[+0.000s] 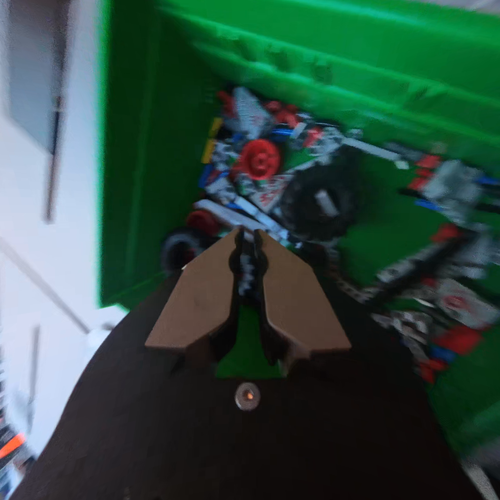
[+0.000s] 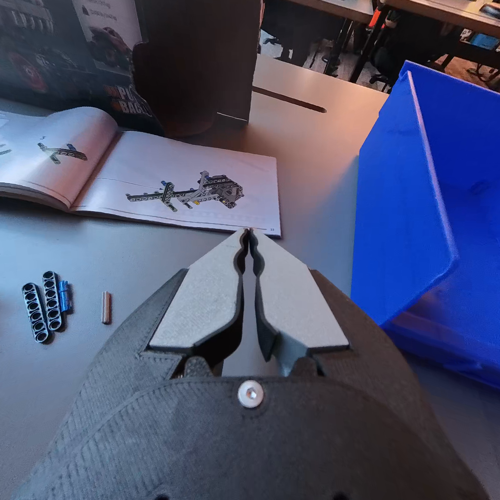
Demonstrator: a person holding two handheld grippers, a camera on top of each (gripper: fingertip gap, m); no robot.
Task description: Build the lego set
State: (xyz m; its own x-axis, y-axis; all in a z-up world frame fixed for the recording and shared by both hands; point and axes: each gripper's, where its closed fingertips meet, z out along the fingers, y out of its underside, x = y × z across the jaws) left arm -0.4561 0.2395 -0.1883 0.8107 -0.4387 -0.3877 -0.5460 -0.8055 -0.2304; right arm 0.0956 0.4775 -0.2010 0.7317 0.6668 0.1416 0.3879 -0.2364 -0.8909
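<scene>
Left view is motion-blurred, so I read it loosely. My left gripper (image 1: 248,232) hangs over the open green plastic bin (image 1: 162,162), its tan fingers (image 1: 205,292) almost pressed together with a thin slit between them. Something black and white shows in that slit, but I cannot tell whether it is pinched or just lying in the bin beyond.

Just past the tips lies a small grey-tyred wheel with a red hub (image 1: 181,246). Farther in sit a big black knobbly tyre (image 1: 319,200) and a red round wheel hub (image 1: 259,159), in a heap of loose red, white, blue and grey lego parts (image 1: 243,127) against the far-left corner.

My right gripper (image 2: 249,230) is over the grey tabletop (image 2: 135,257), grey fingers (image 2: 208,297) closed tip to tip, holding nothing.

Near left on the table lie two black studless beams with round holes (image 2: 43,305) side by side, a blue connector pin (image 2: 65,296) touching the right beam, and a short tan axle (image 2: 106,307) a little apart to the right. Beyond the tips lies the open white instruction booklet (image 2: 189,167). A blue plastic bin (image 2: 433,203) stands to the right, and the dark lego set box (image 2: 67,54) stands at the far left.

My read: this is part picking from the green bin. To do it well I'd slow the left gripper until the blur clears, open it before descending, and take one piece at the edge of the heap rather than dig in. I'd check it against the booklet page, then lay it beside the beams.
</scene>
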